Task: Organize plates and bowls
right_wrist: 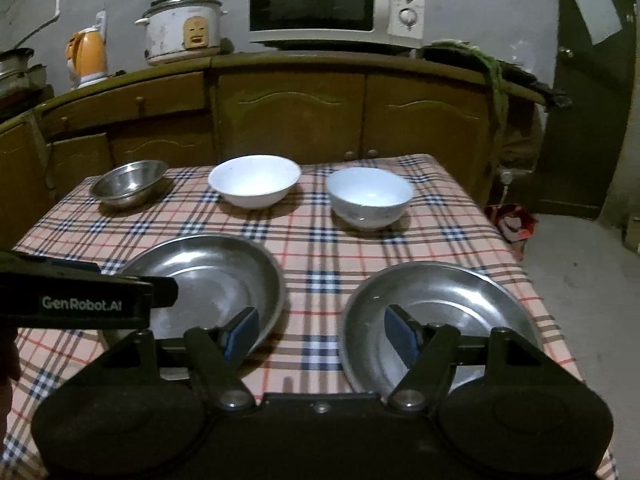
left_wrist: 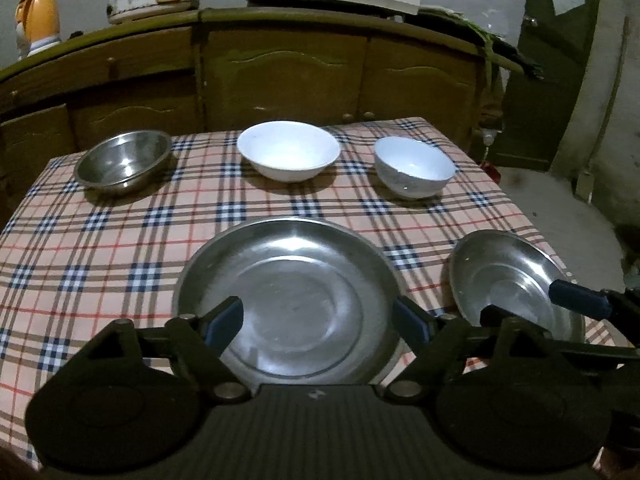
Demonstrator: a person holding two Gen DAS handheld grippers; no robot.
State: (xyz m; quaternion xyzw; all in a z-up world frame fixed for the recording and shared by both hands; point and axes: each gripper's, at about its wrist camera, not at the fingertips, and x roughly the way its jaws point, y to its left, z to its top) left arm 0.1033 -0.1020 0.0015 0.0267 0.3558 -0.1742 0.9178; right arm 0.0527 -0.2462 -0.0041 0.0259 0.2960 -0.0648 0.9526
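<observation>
- Table with a plaid cloth [left_wrist: 120, 248], five dishes out, nothing stacked.
- Back row, left to right: small steel bowl [left_wrist: 123, 162], wide white bowl [left_wrist: 288, 150], deeper white bowl [left_wrist: 414, 166]. All upright, well apart from each other.
- Front row: large steel plate [left_wrist: 288, 296] at centre-left, second steel plate [right_wrist: 436, 312] to its right, near the table's right edge. A strip of cloth shows between them — not touching.
- Left gripper [left_wrist: 320, 320]: jaws spread wide, hovering over the near part of the large steel plate. Blue pads sit either side of the plate's near half; nothing clamped, no visible contact with the rim.
- Right gripper [right_wrist: 320, 330]: jaws also wide apart. Left pad sits over the right edge of the large plate, right pad over the inner left part of the second plate, with bare cloth between the pads. Holding nothing.
- In the right wrist view the left gripper's black body comes in from the left edge, over the large plate.
- Behind the table: wooden cabinet [right_wrist: 288, 108] carrying a microwave [right_wrist: 336, 2], a rice cooker [right_wrist: 182, 30] and an orange kettle [right_wrist: 88, 56].
</observation>
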